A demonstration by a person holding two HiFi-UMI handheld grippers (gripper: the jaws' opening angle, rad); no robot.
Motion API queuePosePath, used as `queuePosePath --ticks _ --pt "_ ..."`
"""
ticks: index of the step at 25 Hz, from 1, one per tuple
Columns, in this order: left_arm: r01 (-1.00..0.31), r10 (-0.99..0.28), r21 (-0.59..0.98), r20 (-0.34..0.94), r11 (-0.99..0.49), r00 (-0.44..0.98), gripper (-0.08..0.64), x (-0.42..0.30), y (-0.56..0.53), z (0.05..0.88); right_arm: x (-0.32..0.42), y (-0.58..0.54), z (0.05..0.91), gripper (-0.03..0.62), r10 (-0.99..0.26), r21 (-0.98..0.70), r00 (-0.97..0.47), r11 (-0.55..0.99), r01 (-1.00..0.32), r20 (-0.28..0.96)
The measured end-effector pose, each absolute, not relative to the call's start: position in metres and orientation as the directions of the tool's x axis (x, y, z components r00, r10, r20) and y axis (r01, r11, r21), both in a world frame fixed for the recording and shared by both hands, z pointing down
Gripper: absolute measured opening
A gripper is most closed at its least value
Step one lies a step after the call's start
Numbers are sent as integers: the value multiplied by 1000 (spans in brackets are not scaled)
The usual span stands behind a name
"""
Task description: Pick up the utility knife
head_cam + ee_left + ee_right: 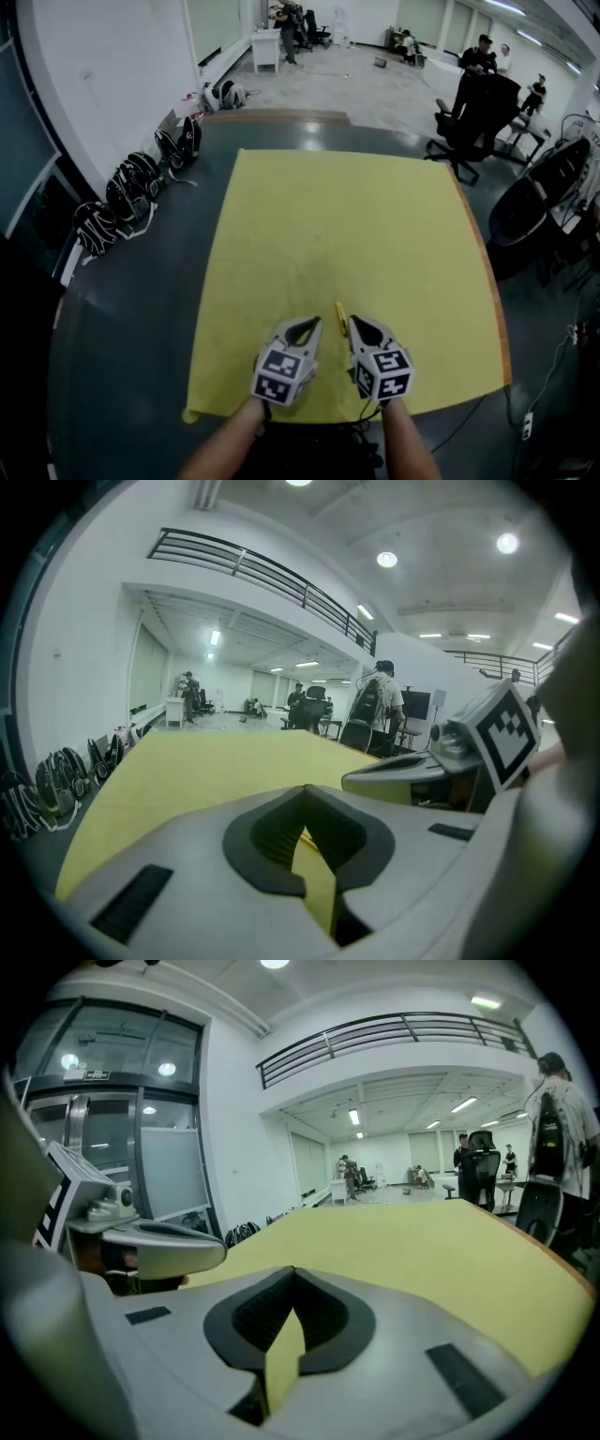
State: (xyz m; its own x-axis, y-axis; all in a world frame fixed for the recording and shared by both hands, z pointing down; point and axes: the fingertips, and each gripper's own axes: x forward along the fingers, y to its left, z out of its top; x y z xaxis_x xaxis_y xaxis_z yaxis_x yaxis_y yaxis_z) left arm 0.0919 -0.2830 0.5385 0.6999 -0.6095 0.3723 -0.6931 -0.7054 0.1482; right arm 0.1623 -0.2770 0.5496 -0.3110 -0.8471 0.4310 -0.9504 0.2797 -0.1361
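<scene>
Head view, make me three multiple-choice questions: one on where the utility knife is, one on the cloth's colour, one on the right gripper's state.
1. Where on the cloth does the utility knife lie?
A. At the far edge
B. Between the left gripper and the right gripper
C. At the far left corner

2. What colour is the cloth?
A. Blue
B. White
C. Yellow

3. How is the right gripper?
A. Shut, holding nothing
B. Shut on the knife
C. Wide open

Answers:
1 B: the knife lies near the cloth's near edge, between the two gripper tips.
2 C: every view shows it yellow.
3 A: its jaws meet, with only cloth showing beyond them.
</scene>
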Motion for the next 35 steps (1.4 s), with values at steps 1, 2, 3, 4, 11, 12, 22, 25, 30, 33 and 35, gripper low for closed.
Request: queuePosePath --ticks 1,2,3,4,11,12,22,25,30,33,35 --pt "-697 -608 151 383 -701 695 8 91 -283 545 165 -278 560 8 -841 -131 -299 269 -954 451" --pt "-700 -606 154 394 -697 691 8 91 -282 551 167 -280 571 8 -832 -127 -289 260 -957 473" --pt "-703 -604 158 404 -694 687 8 90 -282 556 170 -282 582 8 -823 -126 -281 252 -960 494" --pt "-705 -601 163 413 -690 684 8 89 -282 561 172 -285 592 8 -814 -123 -270 241 -963 514" --pt "-722 -596 189 448 -665 666 8 85 -280 578 174 -304 643 130 -749 -116 -243 219 -969 616" --pt "-724 -597 192 449 -662 665 8 85 -280 579 174 -306 649 131 -739 -111 -239 219 -969 630" --pt "-749 -618 190 458 -634 639 8 79 -282 583 182 -309 693 160 -661 -48 -164 190 -981 732" --pt "-755 -623 188 460 -628 633 8 77 -282 583 180 -310 691 160 -652 -15 -145 202 -979 744" --pt "-757 -625 193 458 -624 632 8 72 -283 582 177 -309 689 76 -636 49 -107 223 -974 764" --pt "-758 -626 194 457 -623 632 8 73 -282 580 179 -308 689 74 -626 73 -107 255 -964 772" --pt "-758 -626 193 457 -623 631 8 73 -282 579 177 -310 685 74 -631 84 -114 276 -957 768"
